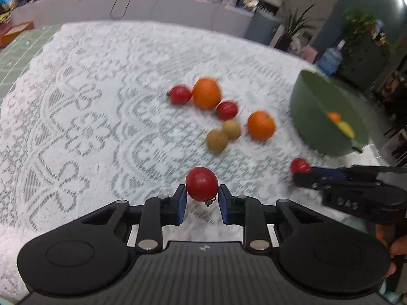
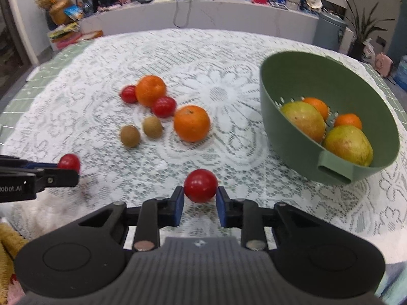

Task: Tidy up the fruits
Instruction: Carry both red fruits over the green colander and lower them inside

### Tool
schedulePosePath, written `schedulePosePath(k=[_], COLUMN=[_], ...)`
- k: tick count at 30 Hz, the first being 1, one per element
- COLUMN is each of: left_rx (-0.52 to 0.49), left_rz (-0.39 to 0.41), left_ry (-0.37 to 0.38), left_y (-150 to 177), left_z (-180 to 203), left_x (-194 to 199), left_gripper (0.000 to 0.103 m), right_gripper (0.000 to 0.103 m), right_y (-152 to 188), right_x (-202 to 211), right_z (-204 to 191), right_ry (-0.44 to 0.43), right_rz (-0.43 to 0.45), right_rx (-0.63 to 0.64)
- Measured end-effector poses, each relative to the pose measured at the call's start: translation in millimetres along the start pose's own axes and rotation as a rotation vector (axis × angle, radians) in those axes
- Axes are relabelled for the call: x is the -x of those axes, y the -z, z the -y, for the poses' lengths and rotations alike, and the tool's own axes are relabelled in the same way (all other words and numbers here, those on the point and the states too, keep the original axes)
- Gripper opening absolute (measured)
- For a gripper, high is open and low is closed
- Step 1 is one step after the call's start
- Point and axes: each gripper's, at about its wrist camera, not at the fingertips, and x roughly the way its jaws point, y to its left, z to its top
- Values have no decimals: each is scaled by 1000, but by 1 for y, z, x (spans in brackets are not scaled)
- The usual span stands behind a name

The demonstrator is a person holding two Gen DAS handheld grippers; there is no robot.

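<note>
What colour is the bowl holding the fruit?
Green; the bowl shows best in the right wrist view.

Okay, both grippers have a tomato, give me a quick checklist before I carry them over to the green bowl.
1. Left gripper shut on its tomato: ok.
2. Right gripper shut on its tomato: ok.
3. Room in the green bowl beside the pears and oranges: ok.
4. Way to the bowl free of loose fruit: ok for the right gripper.
5. Tomatoes lifted clear of the lace tablecloth: cannot tell.
</note>
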Motion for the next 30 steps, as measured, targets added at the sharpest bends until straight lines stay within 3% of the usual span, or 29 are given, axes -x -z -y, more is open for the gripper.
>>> schedulePosePath(k=[12, 24, 30], left_rx=[-72, -137, -175], left_rz=[118, 147, 154], left_ry=[43, 89, 127], left_y=[-1, -23, -44], left_z=[23, 69, 97], left_x=[21, 32, 29], left_gripper=[29, 29, 29], right_gripper=[24, 23, 23], right_y=[3, -2, -15], right_x=[25, 63, 83], right_z=[-6, 17, 35], right_ry=[-59, -102, -57], right_rz=[113, 199, 241], right_rx=[19, -70, -58])
